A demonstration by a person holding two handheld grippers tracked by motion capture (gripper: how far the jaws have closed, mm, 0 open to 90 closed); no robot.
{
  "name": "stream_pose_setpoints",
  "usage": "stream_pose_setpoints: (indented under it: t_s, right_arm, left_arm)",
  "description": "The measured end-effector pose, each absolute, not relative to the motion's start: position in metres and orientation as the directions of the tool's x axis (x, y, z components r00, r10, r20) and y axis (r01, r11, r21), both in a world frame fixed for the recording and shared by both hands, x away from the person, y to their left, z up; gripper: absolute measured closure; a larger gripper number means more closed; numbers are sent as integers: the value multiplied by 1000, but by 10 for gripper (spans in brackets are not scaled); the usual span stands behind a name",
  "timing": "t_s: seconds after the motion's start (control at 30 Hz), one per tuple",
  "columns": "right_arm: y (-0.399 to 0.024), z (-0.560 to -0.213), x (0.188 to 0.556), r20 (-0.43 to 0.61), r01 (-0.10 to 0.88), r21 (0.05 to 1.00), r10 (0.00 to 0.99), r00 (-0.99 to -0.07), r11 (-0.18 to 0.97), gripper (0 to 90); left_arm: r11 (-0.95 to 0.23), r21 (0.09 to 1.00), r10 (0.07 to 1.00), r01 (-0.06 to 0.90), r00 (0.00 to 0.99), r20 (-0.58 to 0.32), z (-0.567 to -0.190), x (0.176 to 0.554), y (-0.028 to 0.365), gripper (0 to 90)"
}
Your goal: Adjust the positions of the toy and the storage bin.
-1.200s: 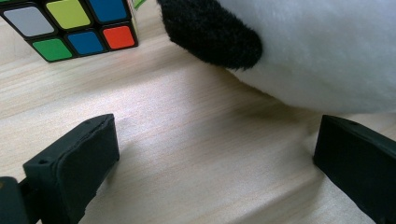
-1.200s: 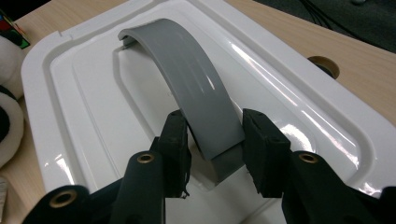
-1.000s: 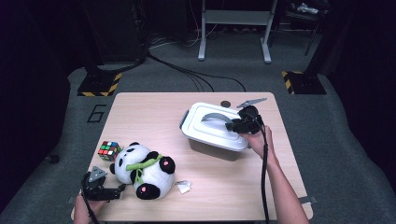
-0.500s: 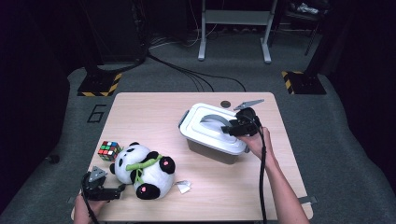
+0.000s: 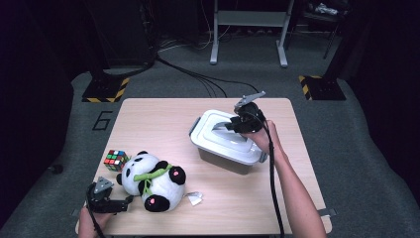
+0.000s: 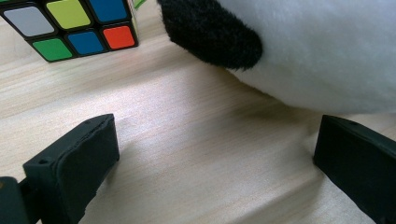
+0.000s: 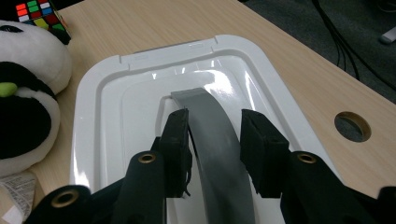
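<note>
Right gripper view: right gripper (image 7: 212, 140) jaws clenched on the grey lid handle (image 7: 212, 126) of the white storage box (image 5: 225, 144) at frame centre, having just been closing; lift straight up, evenly; left gripper (image 6: 210, 163) jaws released beside plush panda (image 6: 317, 51).

Box on the right, toys on the left

Lidded box (image 5: 225, 144) sits right of centre on the table (image 5: 163, 116); plush panda (image 5: 151, 181) lies front-left, with the puzzle cube (image 5: 115, 159) just left of it.
</note>
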State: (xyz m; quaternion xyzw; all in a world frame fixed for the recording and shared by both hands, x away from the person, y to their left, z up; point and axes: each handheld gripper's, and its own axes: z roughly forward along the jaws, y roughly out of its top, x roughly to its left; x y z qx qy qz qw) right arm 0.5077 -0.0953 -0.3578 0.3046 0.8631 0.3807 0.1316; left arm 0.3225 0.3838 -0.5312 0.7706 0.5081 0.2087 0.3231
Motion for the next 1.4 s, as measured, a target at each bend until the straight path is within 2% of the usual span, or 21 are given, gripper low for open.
stream_pose_setpoints:
  t_s: [0.27,0.43,0.6,0.77,0.87,1.1,1.4]
  right_arm:
    - [-92,-358,493,78,497,734,669,-739,463,652]
    - [-92,-362,490,46,475,731,659,-751,490,626]
    - [-89,-368,490,20,464,718,651,-759,519,654]
    - [-83,-369,489,65,504,718,675,-735,479,663]
    - [-82,-371,489,139,554,716,692,-709,425,663]
    - [-70,-372,483,176,598,709,726,-664,375,664]
    - [-50,-373,481,192,595,715,716,-671,366,664]
  left_arm:
    - [-268,713,920,648,392,-11,-531,322,383,0]
    - [-266,714,920,648,391,-12,-531,322,383,0]
    - [-266,714,920,648,391,-12,-532,322,383,0]
    - [-275,710,918,648,397,-7,-531,322,384,0]
    - [-275,710,918,649,397,-8,-531,322,384,0]
    - [-276,710,918,648,397,-6,-531,322,384,0]
    - [-275,709,918,649,397,-8,-531,322,384,0]
